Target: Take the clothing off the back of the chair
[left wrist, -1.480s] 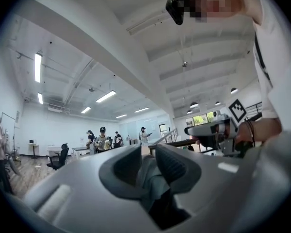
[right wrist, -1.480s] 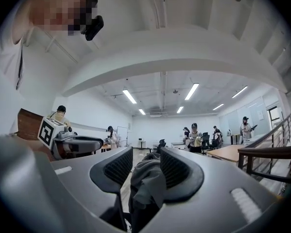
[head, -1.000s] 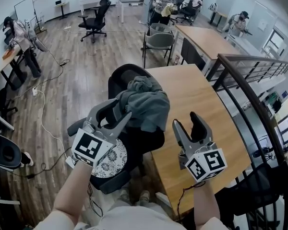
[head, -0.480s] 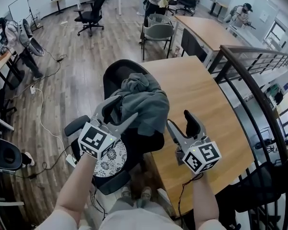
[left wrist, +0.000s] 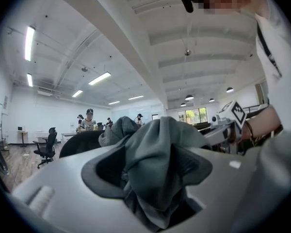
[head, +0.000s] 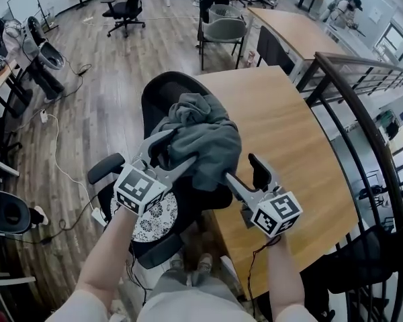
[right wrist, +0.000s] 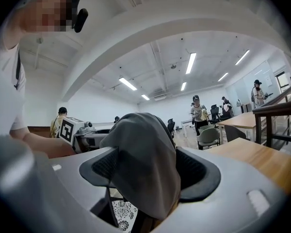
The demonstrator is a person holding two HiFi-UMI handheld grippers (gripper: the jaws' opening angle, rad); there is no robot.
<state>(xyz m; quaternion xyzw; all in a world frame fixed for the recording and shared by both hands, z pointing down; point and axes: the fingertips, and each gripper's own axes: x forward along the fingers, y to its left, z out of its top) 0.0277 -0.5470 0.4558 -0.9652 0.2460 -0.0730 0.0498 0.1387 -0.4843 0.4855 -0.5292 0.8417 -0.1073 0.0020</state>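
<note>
Grey garment (head: 203,134) lies heaped over the top of the black chair back (head: 160,94), beside the wooden table (head: 285,129); it hides the top edge of the back. Left gripper (head: 181,147) and right gripper (head: 241,168) flank it, and the jaws of both have just been opening and stand wide apart with cloth between them. In each gripper view the cloth fills the gap and overlaps one pad; no firm pinch is evident. The patterned seat cushion (head: 158,221) is partly covered by the left gripper's marker cube.
</note>
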